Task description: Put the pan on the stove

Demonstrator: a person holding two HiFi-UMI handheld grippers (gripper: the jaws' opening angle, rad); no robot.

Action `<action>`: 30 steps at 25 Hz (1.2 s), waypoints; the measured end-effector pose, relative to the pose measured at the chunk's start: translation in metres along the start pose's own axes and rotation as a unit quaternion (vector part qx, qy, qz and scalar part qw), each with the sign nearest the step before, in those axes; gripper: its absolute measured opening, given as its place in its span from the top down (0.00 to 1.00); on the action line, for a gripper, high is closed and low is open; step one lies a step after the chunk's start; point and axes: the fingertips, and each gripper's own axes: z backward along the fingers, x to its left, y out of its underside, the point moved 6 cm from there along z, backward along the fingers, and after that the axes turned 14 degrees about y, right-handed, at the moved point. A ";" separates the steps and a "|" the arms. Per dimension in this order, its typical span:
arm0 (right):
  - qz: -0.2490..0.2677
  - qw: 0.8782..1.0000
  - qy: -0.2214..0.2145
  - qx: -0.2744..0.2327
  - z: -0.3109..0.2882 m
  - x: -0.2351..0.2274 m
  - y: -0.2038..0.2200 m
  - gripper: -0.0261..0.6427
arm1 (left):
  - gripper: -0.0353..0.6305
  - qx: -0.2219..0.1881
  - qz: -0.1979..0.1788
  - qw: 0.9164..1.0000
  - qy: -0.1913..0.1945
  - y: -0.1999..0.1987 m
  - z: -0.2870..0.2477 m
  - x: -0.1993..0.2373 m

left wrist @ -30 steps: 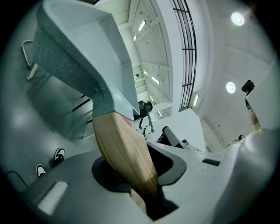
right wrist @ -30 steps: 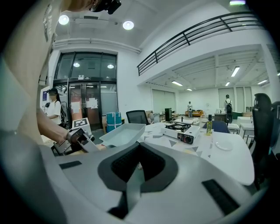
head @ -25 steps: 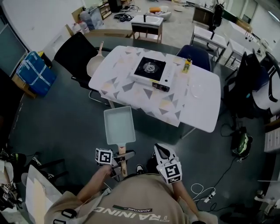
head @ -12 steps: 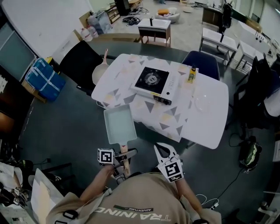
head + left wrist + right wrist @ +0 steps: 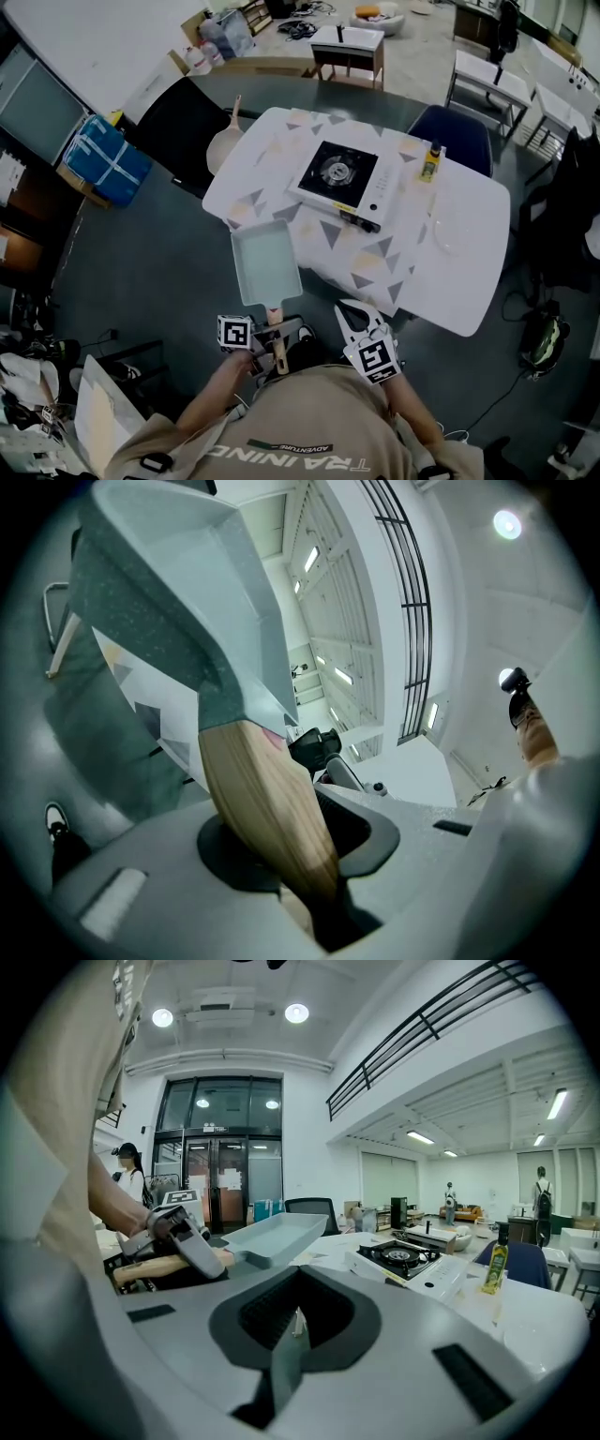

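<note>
A pale teal rectangular pan (image 5: 265,262) hangs in the air just short of the near left edge of the white table (image 5: 469,272); the same pan (image 5: 178,592) fills the left gripper view. My left gripper (image 5: 270,332) is shut on its wooden handle (image 5: 267,808). The portable gas stove (image 5: 342,173) sits mid-table with its burner bare. My right gripper (image 5: 356,317) hovers beside the handle, shut, with nothing in it. The right gripper view shows the pan (image 5: 277,1237), the left gripper (image 5: 183,1237) and the stove (image 5: 403,1260).
On the table, a yellow oil bottle (image 5: 430,164) stands right of the stove and a glass lid (image 5: 448,230) lies nearer. A black chair (image 5: 178,117) holding a round pan (image 5: 223,142) is at the left end, a blue chair (image 5: 457,131) behind. A blue bag (image 5: 101,159) lies on the floor.
I have walked closer to the table; the pan, still held by the left gripper, now reaches the table's near edge. Both grippers keep their hold and spacing.
</note>
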 end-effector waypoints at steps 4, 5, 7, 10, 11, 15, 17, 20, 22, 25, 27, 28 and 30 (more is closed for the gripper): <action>0.002 1.000 -0.002 0.005 -0.028 -0.004 -0.007 0.96 | 0.80 0.007 -0.004 1.000 -0.005 -0.029 0.002 0.008; 0.001 1.000 0.002 0.007 -0.035 -0.005 -0.010 0.96 | 0.80 0.007 -0.002 1.000 -0.002 -0.037 0.003 0.012; -0.002 1.000 0.014 0.012 -0.048 -0.006 -0.016 0.96 | 0.80 0.014 0.000 1.000 -0.001 -0.054 0.008 0.017; -0.005 0.999 0.032 0.016 -0.068 -0.007 -0.028 0.96 | 0.80 0.036 -0.007 0.999 0.002 -0.082 0.014 0.022; -0.009 0.999 0.037 0.016 -0.076 -0.008 -0.033 0.96 | 0.80 0.044 -0.010 0.999 0.005 -0.090 0.017 0.026; -0.024 0.998 0.064 0.015 -0.107 -0.010 -0.050 0.96 | 0.80 0.067 -0.009 0.998 0.017 -0.123 0.030 0.039; -0.036 0.996 0.081 0.016 -0.120 -0.011 -0.055 0.96 | 0.80 0.078 -0.005 0.997 0.023 -0.139 0.035 0.044; -0.047 0.993 0.109 0.020 -0.138 -0.013 -0.059 0.96 | 0.80 0.091 -0.002 0.995 0.037 -0.159 0.041 0.052; -0.044 0.991 0.124 0.024 -0.148 -0.012 -0.062 0.96 | 0.80 0.101 -0.001 0.994 0.042 -0.172 0.046 0.057; -0.036 0.990 0.135 0.032 -0.159 -0.006 -0.064 0.96 | 0.80 0.119 0.002 0.992 0.036 -0.185 0.056 0.073; -0.024 0.990 0.136 0.043 -0.163 -0.004 -0.063 0.96 | 0.80 0.127 0.009 0.991 0.041 -0.190 0.055 0.076; -0.019 0.990 0.135 0.047 -0.164 -0.004 -0.062 0.96 | 0.80 0.129 0.012 0.991 0.043 -0.193 0.054 0.077; -0.015 0.990 0.132 0.053 -0.169 -0.004 -0.058 0.96 | 0.80 0.130 0.013 0.990 0.044 -0.197 0.053 0.082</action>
